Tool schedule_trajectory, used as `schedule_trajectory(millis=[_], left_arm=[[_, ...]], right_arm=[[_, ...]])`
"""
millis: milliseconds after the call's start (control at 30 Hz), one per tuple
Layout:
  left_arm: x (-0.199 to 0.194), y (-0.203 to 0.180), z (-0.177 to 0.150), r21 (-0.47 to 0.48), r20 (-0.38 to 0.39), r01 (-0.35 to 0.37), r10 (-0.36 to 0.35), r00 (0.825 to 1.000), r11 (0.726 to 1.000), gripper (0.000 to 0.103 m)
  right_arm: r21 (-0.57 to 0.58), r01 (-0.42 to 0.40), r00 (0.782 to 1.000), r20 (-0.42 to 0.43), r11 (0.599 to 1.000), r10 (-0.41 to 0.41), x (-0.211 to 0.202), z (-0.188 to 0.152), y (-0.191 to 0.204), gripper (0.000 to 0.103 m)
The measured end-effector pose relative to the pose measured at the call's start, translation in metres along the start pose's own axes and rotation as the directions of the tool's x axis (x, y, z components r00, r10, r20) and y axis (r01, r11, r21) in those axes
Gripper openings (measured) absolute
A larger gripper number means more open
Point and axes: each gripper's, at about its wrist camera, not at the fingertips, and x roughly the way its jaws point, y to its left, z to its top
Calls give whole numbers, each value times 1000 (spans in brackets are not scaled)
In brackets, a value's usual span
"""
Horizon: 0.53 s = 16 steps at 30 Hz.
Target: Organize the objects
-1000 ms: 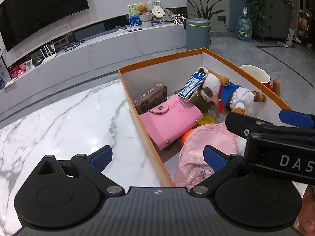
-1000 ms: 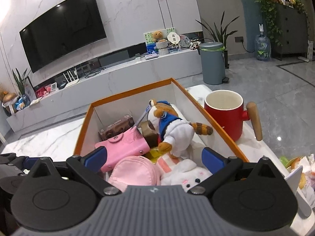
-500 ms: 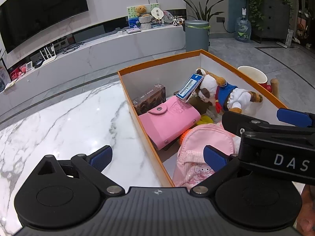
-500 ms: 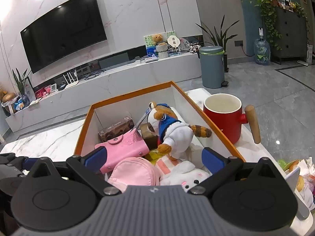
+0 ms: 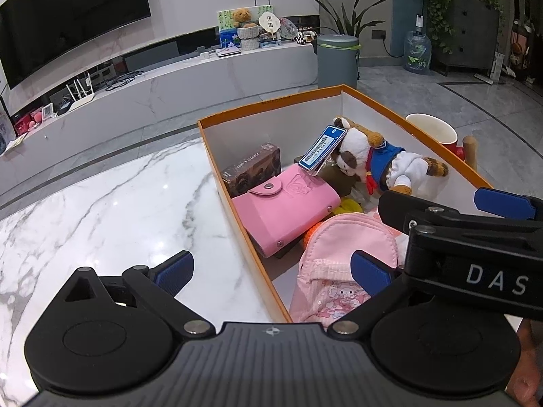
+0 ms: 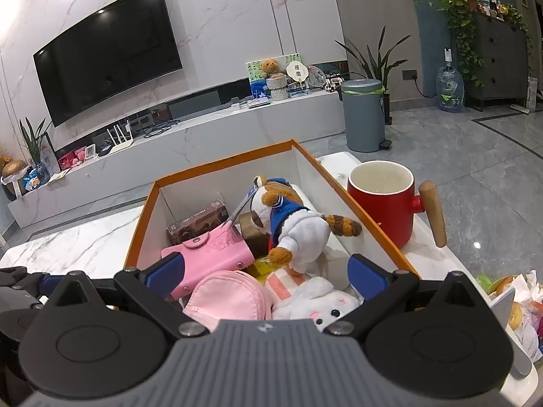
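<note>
Above the orange-rimmed box [image 6: 339, 188], both the left gripper [image 5: 271, 269] and right gripper [image 6: 266, 271] hang spread wide, holding nothing. Inside the box lie a pink wallet [image 5: 285, 210], plush dog [image 6: 292, 224] and pink backpack [image 5: 342, 254]. Just right of the box stands a red mug [image 6: 383, 210].

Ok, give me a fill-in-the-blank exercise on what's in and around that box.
1. The rim of the box is coloured ____.
2. The red mug stands ____ the box, to its right.
3. The mug's handle is made of ____.
4. The blue tag hangs from the plush ____ in the box.

Missing words: orange; outside; wood; toy
</note>
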Motion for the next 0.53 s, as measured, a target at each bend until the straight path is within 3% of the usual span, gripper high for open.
schedule_trajectory(millis=[533], left_arm=[[-2, -3, 1, -2, 8, 6, -6, 1000, 1000, 103]], right_arm=[[-6, -1, 1000, 3, 1000, 1, 0, -1, 1, 102]])
